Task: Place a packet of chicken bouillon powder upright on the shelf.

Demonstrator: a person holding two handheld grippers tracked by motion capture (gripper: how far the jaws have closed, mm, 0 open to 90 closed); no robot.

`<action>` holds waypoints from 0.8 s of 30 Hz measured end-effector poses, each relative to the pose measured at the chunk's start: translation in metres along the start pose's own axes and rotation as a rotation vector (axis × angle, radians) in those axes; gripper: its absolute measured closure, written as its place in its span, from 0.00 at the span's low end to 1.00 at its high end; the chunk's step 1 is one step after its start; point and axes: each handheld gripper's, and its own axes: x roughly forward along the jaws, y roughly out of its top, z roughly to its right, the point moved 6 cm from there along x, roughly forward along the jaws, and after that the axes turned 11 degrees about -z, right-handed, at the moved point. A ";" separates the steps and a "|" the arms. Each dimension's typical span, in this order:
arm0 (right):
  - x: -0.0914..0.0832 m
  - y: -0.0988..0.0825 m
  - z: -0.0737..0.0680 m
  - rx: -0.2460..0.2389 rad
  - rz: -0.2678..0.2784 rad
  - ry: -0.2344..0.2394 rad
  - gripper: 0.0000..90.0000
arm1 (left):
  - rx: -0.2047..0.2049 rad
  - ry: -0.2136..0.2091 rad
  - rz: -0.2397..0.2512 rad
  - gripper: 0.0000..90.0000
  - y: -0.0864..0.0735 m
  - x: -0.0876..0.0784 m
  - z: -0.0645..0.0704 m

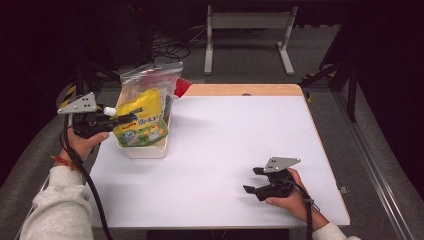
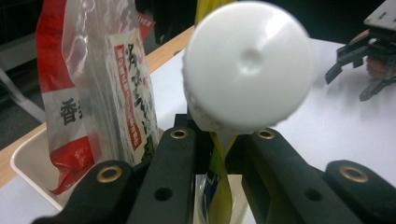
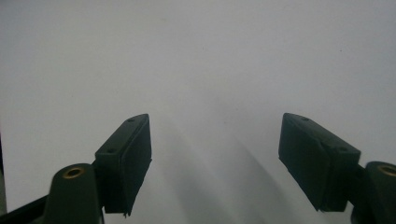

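Yellow spouted pouch point(image 1: 141, 117) pinched between left gripper point(image 1: 116, 120) jaws, over bin point(image 1: 145, 150)

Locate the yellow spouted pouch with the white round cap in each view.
High view: yellow spouted pouch at left, in the cream tub.
Left gripper view: centre; white round cap fills the middle.
Right gripper view: not in it.
Shared landmark: white tabletop.

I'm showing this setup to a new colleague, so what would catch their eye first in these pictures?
First, the yellow pouch with its big white cap, pinched at the neck by the left claw over the cream bin at the table's left edge. Behind it in the bin stands a clear bag with red print. The right claw rests open on the bare white table, near right.
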 end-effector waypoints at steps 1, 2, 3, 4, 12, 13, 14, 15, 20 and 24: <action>0.000 0.000 0.000 0.000 -0.002 -0.001 0.28 | -0.003 -0.001 0.009 0.94 0.001 -0.002 0.001; 0.001 0.000 0.000 0.000 -0.003 0.000 0.28 | -0.001 0.007 0.013 0.94 0.002 -0.005 0.001; 0.001 0.000 0.000 0.001 -0.005 0.003 0.28 | -0.007 0.013 0.007 0.94 0.002 -0.007 0.000; 0.001 0.000 0.000 0.002 -0.007 0.006 0.28 | 0.001 0.004 -0.024 0.95 0.002 -0.007 0.000; 0.002 0.000 0.000 0.000 -0.011 0.009 0.28 | 0.021 -0.045 -0.077 0.96 0.009 -0.003 0.006; 0.002 0.000 0.000 0.001 -0.012 0.009 0.28 | 0.026 -0.058 -0.072 0.96 0.010 -0.003 0.007; 0.002 0.000 0.000 0.002 -0.012 0.010 0.28 | 0.028 -0.062 -0.080 0.96 0.010 -0.002 0.008; 0.002 0.000 -0.001 0.001 -0.012 0.011 0.28 | 0.029 -0.059 -0.104 0.96 0.010 0.000 0.009; 0.003 0.000 -0.001 -0.003 -0.016 0.012 0.28 | 0.036 -0.057 -0.144 0.96 0.009 0.005 0.009; 0.003 -0.001 -0.001 0.000 -0.020 0.013 0.28 | 0.021 -0.021 -0.179 0.96 0.004 0.007 0.006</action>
